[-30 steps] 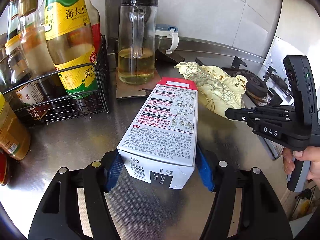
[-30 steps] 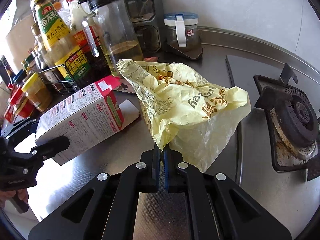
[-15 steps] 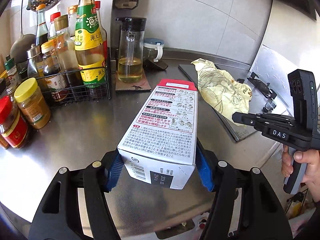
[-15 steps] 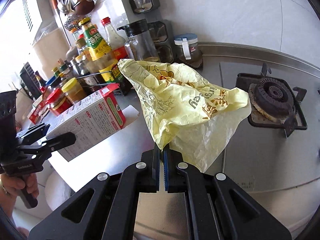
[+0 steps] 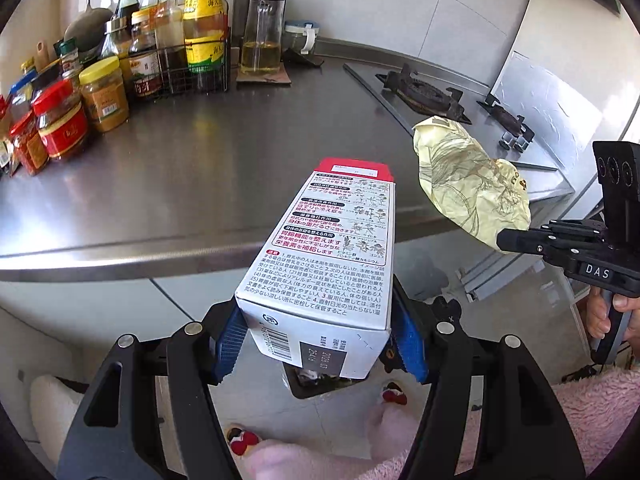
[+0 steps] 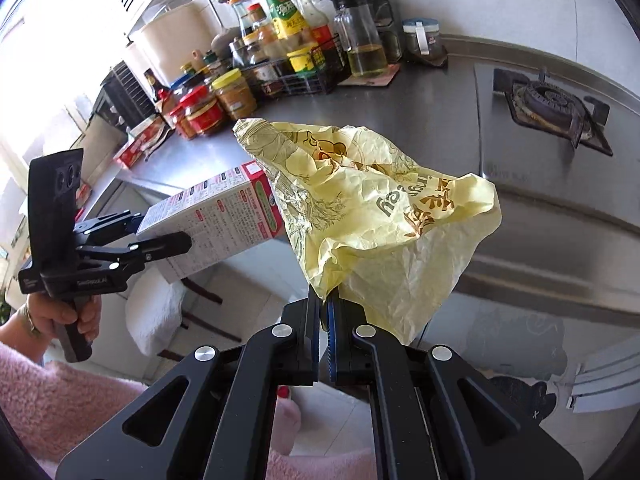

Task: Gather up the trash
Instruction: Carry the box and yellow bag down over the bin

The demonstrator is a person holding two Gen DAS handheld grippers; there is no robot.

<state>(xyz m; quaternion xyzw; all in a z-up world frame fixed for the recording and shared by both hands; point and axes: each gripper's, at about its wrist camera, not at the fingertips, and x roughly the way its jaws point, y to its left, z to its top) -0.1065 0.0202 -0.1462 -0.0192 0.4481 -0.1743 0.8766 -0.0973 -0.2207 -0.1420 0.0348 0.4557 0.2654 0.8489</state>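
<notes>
Steel counter (image 5: 192,168) behind; left gripper (image 5: 320,340) clamps the box (image 5: 324,256), right gripper (image 6: 328,312) pinches the yellow bag (image 6: 372,208).

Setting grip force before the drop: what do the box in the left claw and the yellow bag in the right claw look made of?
The box looks like thin printed paperboard with a smooth, slightly glossy coat: crisp folded edges and flat panels, held between the left claw pads. The yellow bag looks like thin crinkled plastic film, possibly waxed paper: fine creases, translucent lower part, pinched in the right claw.
</notes>
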